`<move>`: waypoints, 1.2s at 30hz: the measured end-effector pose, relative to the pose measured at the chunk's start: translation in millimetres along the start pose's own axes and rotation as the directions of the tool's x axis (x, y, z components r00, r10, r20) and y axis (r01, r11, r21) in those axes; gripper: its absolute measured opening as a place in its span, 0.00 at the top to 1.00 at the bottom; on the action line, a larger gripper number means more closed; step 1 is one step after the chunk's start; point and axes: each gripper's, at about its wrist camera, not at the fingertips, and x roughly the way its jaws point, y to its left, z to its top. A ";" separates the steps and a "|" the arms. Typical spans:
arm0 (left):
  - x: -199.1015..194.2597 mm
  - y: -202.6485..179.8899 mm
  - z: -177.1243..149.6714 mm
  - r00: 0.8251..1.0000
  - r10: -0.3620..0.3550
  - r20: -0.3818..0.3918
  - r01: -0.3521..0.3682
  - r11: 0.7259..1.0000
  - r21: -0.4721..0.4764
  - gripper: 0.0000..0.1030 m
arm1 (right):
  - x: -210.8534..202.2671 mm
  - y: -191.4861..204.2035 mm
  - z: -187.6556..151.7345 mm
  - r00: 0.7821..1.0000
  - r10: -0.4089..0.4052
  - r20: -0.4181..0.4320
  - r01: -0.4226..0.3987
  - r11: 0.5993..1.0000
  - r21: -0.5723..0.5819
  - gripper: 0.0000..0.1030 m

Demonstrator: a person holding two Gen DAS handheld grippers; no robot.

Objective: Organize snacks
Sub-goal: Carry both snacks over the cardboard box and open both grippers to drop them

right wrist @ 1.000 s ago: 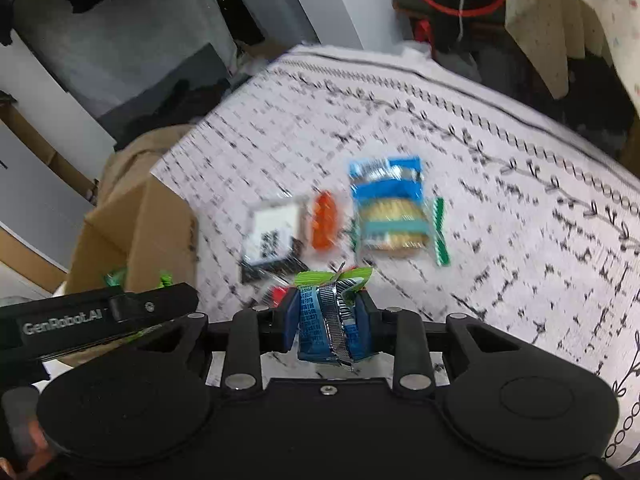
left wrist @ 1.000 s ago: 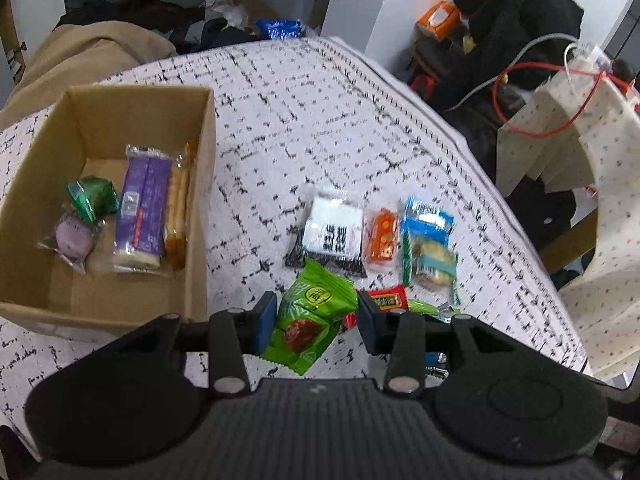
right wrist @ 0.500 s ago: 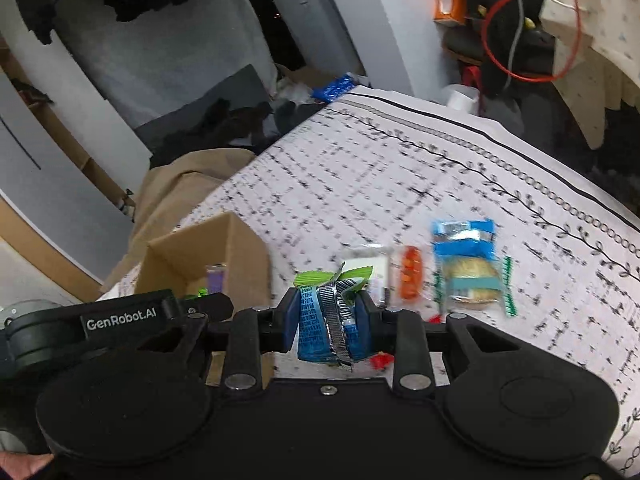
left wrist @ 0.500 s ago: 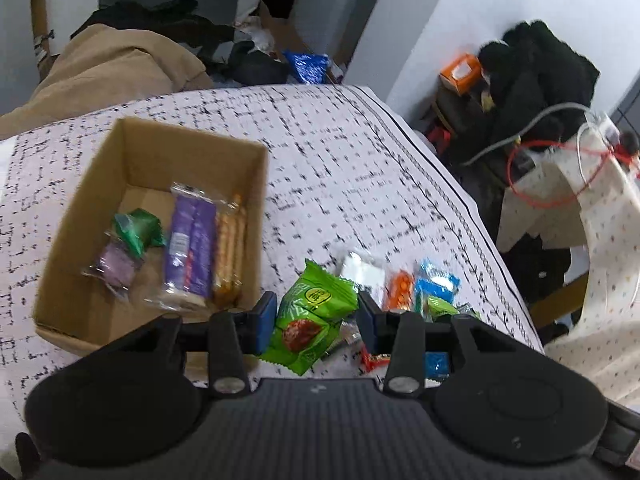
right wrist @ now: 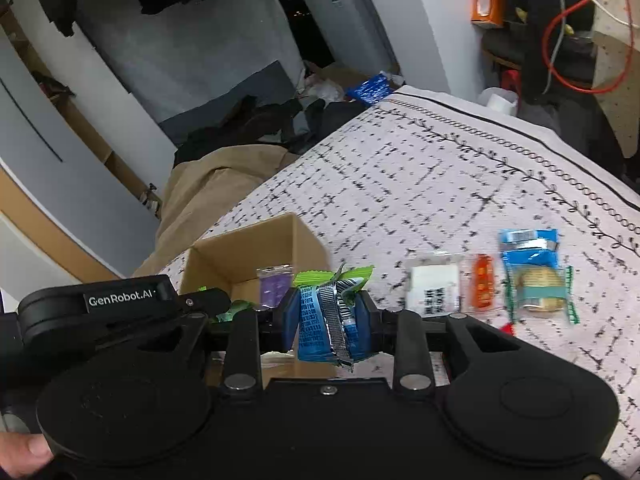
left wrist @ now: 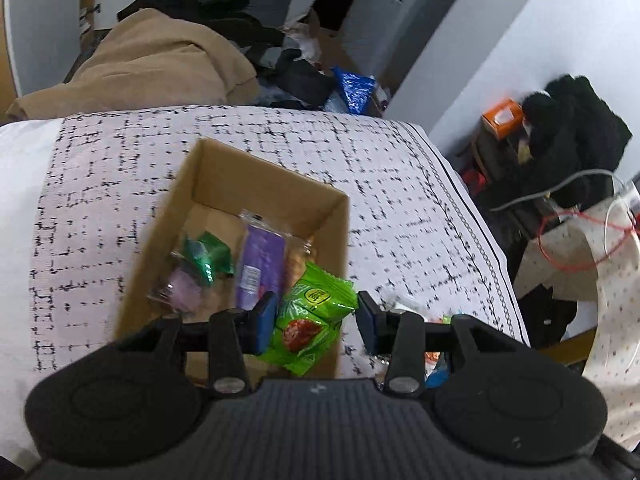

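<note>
Cardboard framed the scene: we saw the open brown box (left wrist: 182, 216) on the black-and-white patterned cloth (left wrist: 392, 184), with a purple bar (left wrist: 260, 264), a small green packet (left wrist: 210, 254) and a pale purple sweet (left wrist: 182, 286) lying inside it. In the left wrist view, the left gripper (left wrist: 316, 318) hung over the box's near right corner, at about 6 o'clock of the box, its blue pads (left wrist: 264, 322) clamped on a bright green snack packet (left wrist: 310, 318) that bore a red fruit picture. In the right wrist view, the right gripper (right wrist: 328, 322) was closed tight on a crumpled blue and silver wrapper (right wrist: 326, 326), with a green wrapper edge showing just above the pads. We found the box at 10 o'clock of that gripper, and the left tool's black body (right wrist: 120, 308) at 9 o'clock. A thumb (right wrist: 26, 450) showed at the lower left edge. Out on the cloth, at 2 o'clock of the right gripper, three snacks lay in a row: a white packet (right wrist: 434, 286), a small orange packet (right wrist: 484, 282) just beside it, and a blue-wrapped biscuit (right wrist: 532, 276) at the right end.
</note>
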 end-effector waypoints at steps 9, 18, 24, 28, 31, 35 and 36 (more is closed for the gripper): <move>-5.0 21.1 12.0 1.000 0.006 0.001 -0.006 0.999 -0.046 0.59 | 17.8 26.6 -0.8 0.999 0.045 -0.026 -0.046 0.999 -0.011 0.71; -11.3 39.6 18.6 0.999 0.042 0.019 -0.040 0.995 -0.094 0.58 | 36.3 47.7 -3.5 0.995 0.084 -0.053 -0.085 0.996 -0.017 0.71; -5.4 51.1 22.6 0.995 0.094 0.014 -0.092 0.987 -0.135 0.56 | 44.6 54.5 -6.2 0.993 0.093 -0.072 -0.094 0.995 -0.017 0.71; -3.9 55.0 24.0 0.995 0.096 0.004 -0.094 0.983 -0.157 0.53 | 45.6 54.8 -7.1 0.993 0.089 -0.081 -0.091 0.996 -0.021 0.69; -3.2 54.4 24.1 0.995 0.095 0.002 -0.094 0.983 -0.159 0.48 | 43.3 54.4 -6.6 0.993 0.083 -0.078 -0.085 0.996 -0.021 0.68; -3.5 54.4 23.4 0.993 0.114 0.002 -0.112 0.980 -0.166 0.33 | 38.5 50.7 -6.0 0.995 0.068 -0.070 -0.070 0.997 -0.025 0.54; -3.4 54.3 23.3 0.993 0.115 0.000 -0.114 0.979 -0.168 0.30 | 36.3 49.2 -6.0 0.996 0.059 -0.065 -0.061 0.998 -0.029 0.53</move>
